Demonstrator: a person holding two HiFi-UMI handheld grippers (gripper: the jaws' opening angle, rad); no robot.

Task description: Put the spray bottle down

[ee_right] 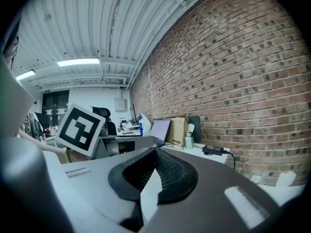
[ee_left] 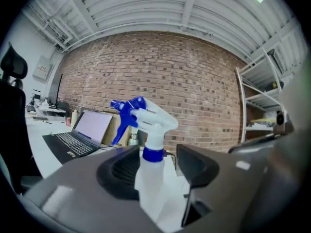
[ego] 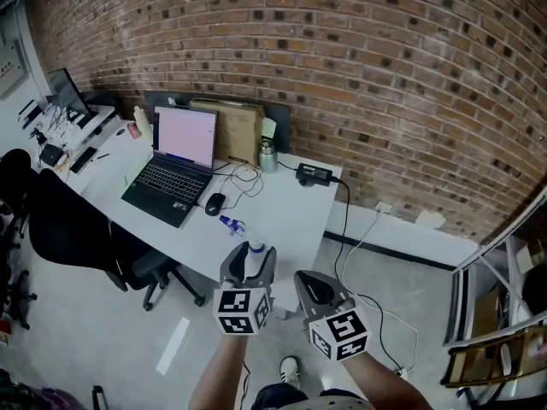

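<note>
A white spray bottle [ee_left: 153,130] with a blue trigger head stands upright between the jaws of my left gripper [ee_left: 160,166]. Those jaws are open: the right pad [ee_left: 194,166] stands clear of the bottle, which sits close by the left one. The bottle's base is hidden behind the gripper body. From the head view, the bottle [ego: 254,248] and left gripper [ego: 249,267] are at the front corner of the white desk [ego: 286,220]. My right gripper [ego: 318,293] hangs beside it off the desk's edge, over the floor. Its pads [ee_right: 154,176] meet, with nothing between them.
On the desk are an open laptop [ego: 175,165], a black mouse [ego: 214,203], a steel flask [ego: 267,156], a power brick [ego: 314,174] with cables and a cardboard box [ego: 235,126]. A black office chair [ego: 77,229] stands left. Metal shelving [ego: 504,314] is at right.
</note>
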